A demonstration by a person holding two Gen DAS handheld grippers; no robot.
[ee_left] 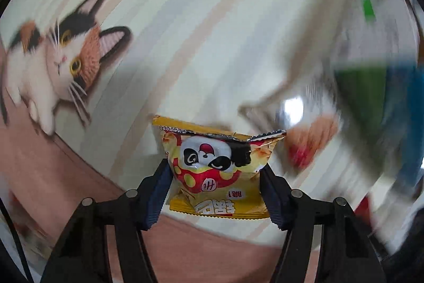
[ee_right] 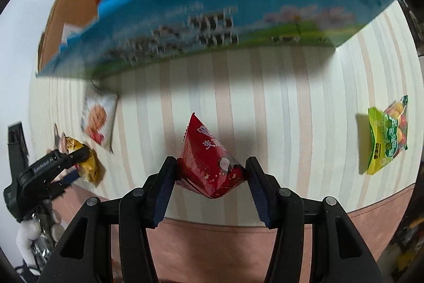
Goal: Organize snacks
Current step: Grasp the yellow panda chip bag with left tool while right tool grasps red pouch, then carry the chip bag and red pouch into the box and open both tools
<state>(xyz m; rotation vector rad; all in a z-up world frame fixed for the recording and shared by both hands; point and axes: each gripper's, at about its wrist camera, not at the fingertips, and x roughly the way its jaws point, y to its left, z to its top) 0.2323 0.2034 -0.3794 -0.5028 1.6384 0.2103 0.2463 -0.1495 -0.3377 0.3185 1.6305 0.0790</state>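
two packets are in hand at once, one per gripper. the left gripper (ee_left: 216,177) is closed on a yellow snack packet (ee_left: 217,166) printed with a clown face, its pads pressing both sides of the pouch and holding it clear of the striped mat (ee_left: 198,44); much of the left wrist view is smeared with blur. the right gripper (ee_right: 210,177) is clamped on a red snack packet (ee_right: 209,166), pinching its lower half so the pointed top leans up and to the left, above the mat.

ahead of the right gripper stands the blue box (ee_right: 212,17), its torn rim open and already showing several packets inside. a white cookie packet (ee_right: 96,118) lies near the box's left corner, and a green candy packet (ee_right: 388,134) lies well apart to the right.

the step in hand looks like carrying the gripped packets to the box. the next move probably calls for lifting the red packet over the near wall before releasing, since that wall looks tall from this angle.
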